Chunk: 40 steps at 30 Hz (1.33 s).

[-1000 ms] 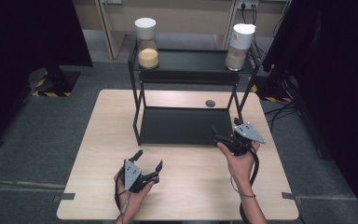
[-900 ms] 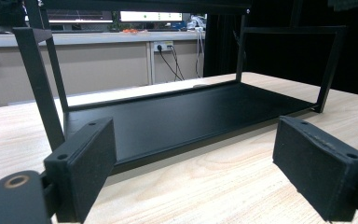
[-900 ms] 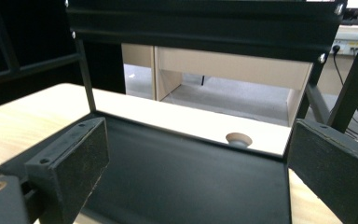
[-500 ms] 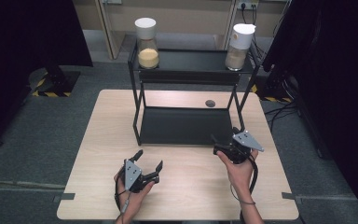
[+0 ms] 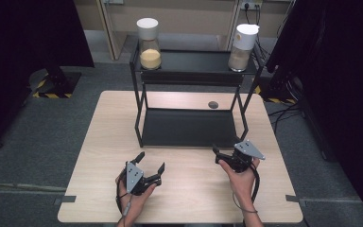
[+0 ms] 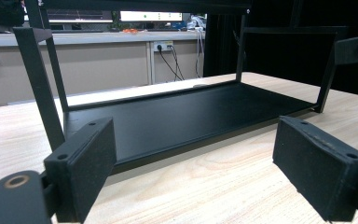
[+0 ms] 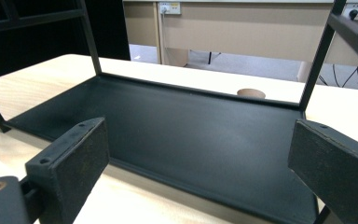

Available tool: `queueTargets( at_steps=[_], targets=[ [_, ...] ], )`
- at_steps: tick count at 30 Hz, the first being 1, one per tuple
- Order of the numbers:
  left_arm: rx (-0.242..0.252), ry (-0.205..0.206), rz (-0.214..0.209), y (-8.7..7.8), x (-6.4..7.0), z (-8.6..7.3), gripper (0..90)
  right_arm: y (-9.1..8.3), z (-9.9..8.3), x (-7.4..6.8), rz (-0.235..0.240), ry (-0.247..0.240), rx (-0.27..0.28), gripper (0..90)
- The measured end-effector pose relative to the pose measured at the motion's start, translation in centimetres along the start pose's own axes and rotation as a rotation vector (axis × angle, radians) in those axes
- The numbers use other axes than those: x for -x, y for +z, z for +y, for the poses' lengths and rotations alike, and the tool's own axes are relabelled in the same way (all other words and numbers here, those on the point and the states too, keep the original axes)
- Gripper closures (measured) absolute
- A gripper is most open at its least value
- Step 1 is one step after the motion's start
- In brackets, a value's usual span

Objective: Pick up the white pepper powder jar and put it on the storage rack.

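High view: a black two-tier metal shelf rack [image 5: 189, 127] stands mid-frame on the pale wooden table [image 5: 99, 142], long axis left-right; two white-lidded glass jars, one with yellow grain [image 5: 149, 45], one with beige powder [image 5: 242, 47], stand at its top corners. The left gripper [image 5: 149, 164], jaws spread and empty, sits lower left of the rack; the right gripper [image 5: 217, 152], spread too, sits just off its lower right corner. Left gripper view: rack's bottom tray [image 6: 182, 116] beyond the gaping pads [image 6: 86, 168]. Right gripper view: tray close [image 7: 191, 135], round table hole [image 7: 251, 93] behind.
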State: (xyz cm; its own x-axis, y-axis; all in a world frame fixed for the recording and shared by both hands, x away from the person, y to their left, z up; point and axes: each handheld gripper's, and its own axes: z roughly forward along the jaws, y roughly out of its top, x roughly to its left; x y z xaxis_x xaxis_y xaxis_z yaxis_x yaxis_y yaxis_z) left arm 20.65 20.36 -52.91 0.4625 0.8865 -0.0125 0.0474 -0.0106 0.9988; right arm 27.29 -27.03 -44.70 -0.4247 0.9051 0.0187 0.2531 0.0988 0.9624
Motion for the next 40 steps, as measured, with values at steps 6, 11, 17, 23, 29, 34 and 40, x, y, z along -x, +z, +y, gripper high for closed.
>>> queueTargets(
  at_steps=[6,11,17,23,29,34,40],
  targets=[
    [0.0,0.002,0.001,0.0,0.1,0.0,12.8,-0.1,-0.7,0.0,0.006,-0.001,-0.014,5.4],
    [0.001,0.001,0.0,0.0,0.0,0.0,12.8,-0.3,-1.4,-0.1,0.008,-0.002,-0.027,5.3],
    [0.002,0.002,0.0,0.0,0.0,0.0,12.8,-0.5,-2.3,-0.2,0.012,-0.001,-0.035,5.4],
    [0.004,0.001,0.001,0.0,0.0,-0.1,12.8,-0.8,-3.1,-0.2,0.011,0.006,-0.038,5.4],
    [0.004,0.001,0.0,-0.1,0.0,-0.1,12.8,-0.9,-3.7,-0.2,0.008,0.013,-0.042,5.3],
    [0.005,0.002,0.001,-0.1,0.0,-0.1,12.8,-1.1,-3.9,-0.3,0.007,0.006,-0.032,5.3],
    [0.0,0.001,-0.006,0.0,-0.1,0.0,12.8,-1.1,-3.9,-0.2,0.008,0.009,-0.031,5.3]
  ],
)
